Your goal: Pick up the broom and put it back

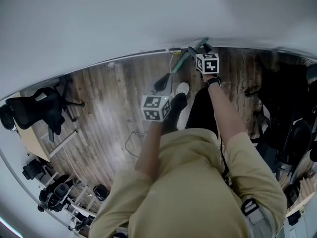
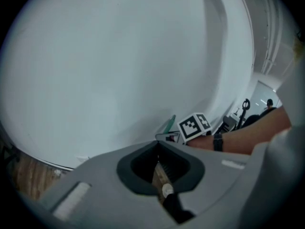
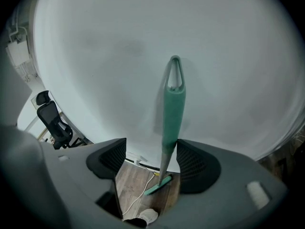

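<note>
The broom [image 3: 172, 109] leans upright against the white wall [image 3: 86, 56], its head on the wood floor [image 1: 109, 108]. The right gripper [image 3: 151, 159] has its 2 jaws spread wide, with the green handle standing between them unsqueezed. The left gripper [image 2: 159, 149] is closed on nothing. The broom looks light and stiff, its plastic handle smooth, probably slippery. I'd clamp squarely on the green grip, since it could slide sideways.

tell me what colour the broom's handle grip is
The broom's handle grip is teal green, seen best in the right gripper view.
</note>
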The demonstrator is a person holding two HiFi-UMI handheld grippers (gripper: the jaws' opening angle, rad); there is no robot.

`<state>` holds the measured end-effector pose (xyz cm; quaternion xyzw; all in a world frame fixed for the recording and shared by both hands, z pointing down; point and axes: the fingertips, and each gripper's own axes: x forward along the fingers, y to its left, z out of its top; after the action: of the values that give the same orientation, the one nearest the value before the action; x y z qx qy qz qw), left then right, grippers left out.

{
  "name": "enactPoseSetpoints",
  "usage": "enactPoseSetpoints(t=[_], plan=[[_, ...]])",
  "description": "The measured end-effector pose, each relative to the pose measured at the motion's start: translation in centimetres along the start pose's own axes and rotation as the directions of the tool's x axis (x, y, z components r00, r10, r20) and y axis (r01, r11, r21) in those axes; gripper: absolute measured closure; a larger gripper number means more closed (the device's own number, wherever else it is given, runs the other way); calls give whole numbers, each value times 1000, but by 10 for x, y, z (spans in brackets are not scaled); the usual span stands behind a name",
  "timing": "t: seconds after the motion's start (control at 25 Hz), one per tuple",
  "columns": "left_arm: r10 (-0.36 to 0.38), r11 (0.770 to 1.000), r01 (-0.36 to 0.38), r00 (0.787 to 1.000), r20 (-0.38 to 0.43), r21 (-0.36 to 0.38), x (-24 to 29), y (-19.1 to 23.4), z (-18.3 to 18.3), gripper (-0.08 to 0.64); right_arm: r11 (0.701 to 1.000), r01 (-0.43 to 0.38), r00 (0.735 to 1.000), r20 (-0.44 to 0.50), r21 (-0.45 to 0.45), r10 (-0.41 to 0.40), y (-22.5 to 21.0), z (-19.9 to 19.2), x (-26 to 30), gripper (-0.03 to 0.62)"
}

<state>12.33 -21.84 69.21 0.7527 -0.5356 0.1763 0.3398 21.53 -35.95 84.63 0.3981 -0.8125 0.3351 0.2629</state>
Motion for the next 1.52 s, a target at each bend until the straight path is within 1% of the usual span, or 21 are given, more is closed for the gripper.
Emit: enactPoseSetpoints(t=[0.24,0.48,0.52,0.64,0.68,0.84,0.96,1.04,1.08,1.12,1.16,1.24,1.28,1.36,1.52], plan=[[-2,1000,2,1000,-5,14,8,-7,1,558,1000,-10,1000,10,-1,10,-12,-1,-1,228],[-10,1000,10,1000,-21,21,17,-18,-2,558,1000,-7,1000,9,12,7,-28,-4,-3,232],[-9,1000,10,1000,-24,21,18,-19,-2,558,1000,-3,1000,10,15,3,-31,-4,-4,254],[-4,1000,4,1000,-28,19,21,-21,-4,558,1000,11,1000,15,13,-11,-39,-4,-4,397],[0,1000,1,1000,-29,18,21,-21,-5,558,1000,14,1000,16,11,-14,-42,-4,-3,421],[16,1000,-16,999,-32,5,23,-20,-10,558,1000,11,1000,6,0,-11,-45,-6,3,447],[32,999,-32,999,-31,-6,22,-19,-13,558,1000,25,1000,6,-4,-25,-47,-6,9,488],[41,999,-42,999,-32,-13,21,-17,-16,558,1000,24,1000,6,-3,-24,-46,-7,11,489],[46,999,-46,998,-33,-17,20,-16,-17,558,1000,6,1000,-7,-5,-6,-43,-8,12,491],[51,998,-52,998,-35,-21,19,-14,-18,558,999,-29,999,-41,-13,28,-37,-11,15,492],[58,998,-59,998,-38,-26,19,-12,-19,558,997,-73,993,-96,-34,69,-29,-15,17,494],[70,997,-71,997,-41,-40,18,-10,-21,558,984,-149,968,-219,-98,125,-12,-22,17,494],[72,996,-74,997,-40,-49,17,-11,-22,558,978,-168,957,-259,-123,132,-6,-25,14,494],[68,996,-70,997,-34,-60,16,-14,-22,558,977,-166,944,-308,-136,117,-2,-29,5,494],[54,996,-55,998,-19,-69,15,-15,-18,558,982,-144,923,-375,-124,88,3,-33,-14,495]])
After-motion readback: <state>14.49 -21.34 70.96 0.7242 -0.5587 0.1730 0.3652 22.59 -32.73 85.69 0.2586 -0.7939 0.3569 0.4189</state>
